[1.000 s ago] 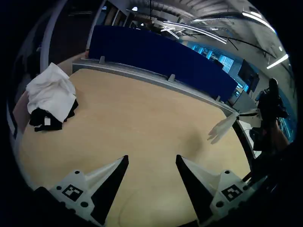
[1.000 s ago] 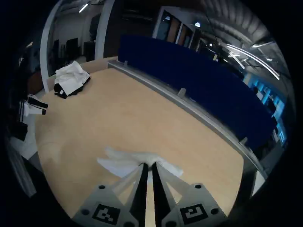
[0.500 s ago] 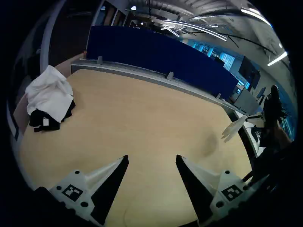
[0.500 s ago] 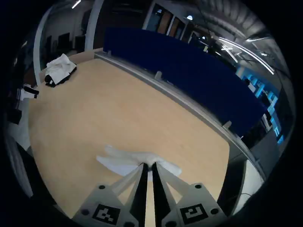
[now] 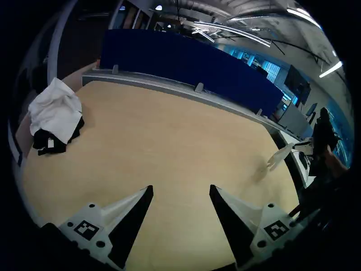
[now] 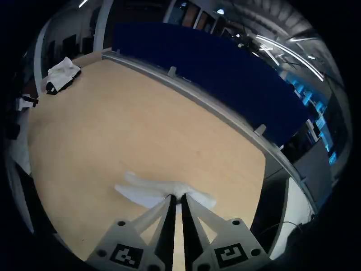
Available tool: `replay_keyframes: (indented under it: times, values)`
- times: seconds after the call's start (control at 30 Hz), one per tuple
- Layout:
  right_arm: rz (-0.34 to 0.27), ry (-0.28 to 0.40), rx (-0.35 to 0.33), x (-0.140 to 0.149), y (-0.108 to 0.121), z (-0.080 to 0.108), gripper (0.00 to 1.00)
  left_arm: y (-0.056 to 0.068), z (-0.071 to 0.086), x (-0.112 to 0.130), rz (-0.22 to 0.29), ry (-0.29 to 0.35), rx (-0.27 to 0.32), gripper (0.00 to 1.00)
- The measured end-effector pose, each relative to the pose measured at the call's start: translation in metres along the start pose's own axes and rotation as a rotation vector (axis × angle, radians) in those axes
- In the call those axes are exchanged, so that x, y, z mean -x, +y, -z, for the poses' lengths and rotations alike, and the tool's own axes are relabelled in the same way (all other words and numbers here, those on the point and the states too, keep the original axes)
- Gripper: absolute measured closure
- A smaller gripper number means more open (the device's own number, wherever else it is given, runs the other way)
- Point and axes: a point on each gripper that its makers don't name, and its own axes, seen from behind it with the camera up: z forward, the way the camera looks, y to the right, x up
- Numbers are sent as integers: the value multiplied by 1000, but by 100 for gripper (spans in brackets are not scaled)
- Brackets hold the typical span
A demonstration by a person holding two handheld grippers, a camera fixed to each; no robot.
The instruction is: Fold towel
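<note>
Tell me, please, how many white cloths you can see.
2. One towel is clamped in the right gripper; a crumpled cloth lies on dark fabric at the table's far corner.

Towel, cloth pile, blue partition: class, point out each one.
towel (image 6: 145, 189), right gripper view, its white bunched middle.
cloth pile (image 5: 55, 109), left gripper view, the white top layer.
blue partition (image 5: 180, 58), left gripper view, its panel face.

One light wooden tabletop (image 5: 171, 131) — behind it one blue partition panel (image 5: 180, 58), on its corner one white-and-black cloth heap (image 5: 53, 115), above it one white towel (image 6: 153, 189) — and two grippers: left gripper (image 5: 180, 189), right gripper (image 6: 176, 197).
</note>
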Motion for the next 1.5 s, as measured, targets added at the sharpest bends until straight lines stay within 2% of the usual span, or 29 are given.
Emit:
replay_keyframes:
  times: [0.2, 0.4, 0.67, 0.97, 1.17, 1.37, 1.5]
  values:
    - [8, -12, -3, 9, 7, -4, 92, 9, -2, -1, -16, -4, 1, 8]
    - [5, -18, -18, 19, 5, -8, 92, 13, -3, 1, -22, -8, 1, 8]
    - [-19, -49, -23, 54, 0, -5, 92, 18, -1, 2, -35, -12, 0, 8]
    - [-69, -111, -17, 107, -6, 0, 92, 24, -4, 6, -52, -19, 5, 8]
    - [-110, -148, -30, 145, -18, 0, 92, 27, -5, 7, -59, -22, 7, 8]
    - [-157, -216, -30, 191, -28, -1, 92, 28, -5, 10, -61, -27, 7, 8]
    - [-204, -271, -2, 218, -27, -4, 92, 29, -4, 13, -66, -37, 5, 8]
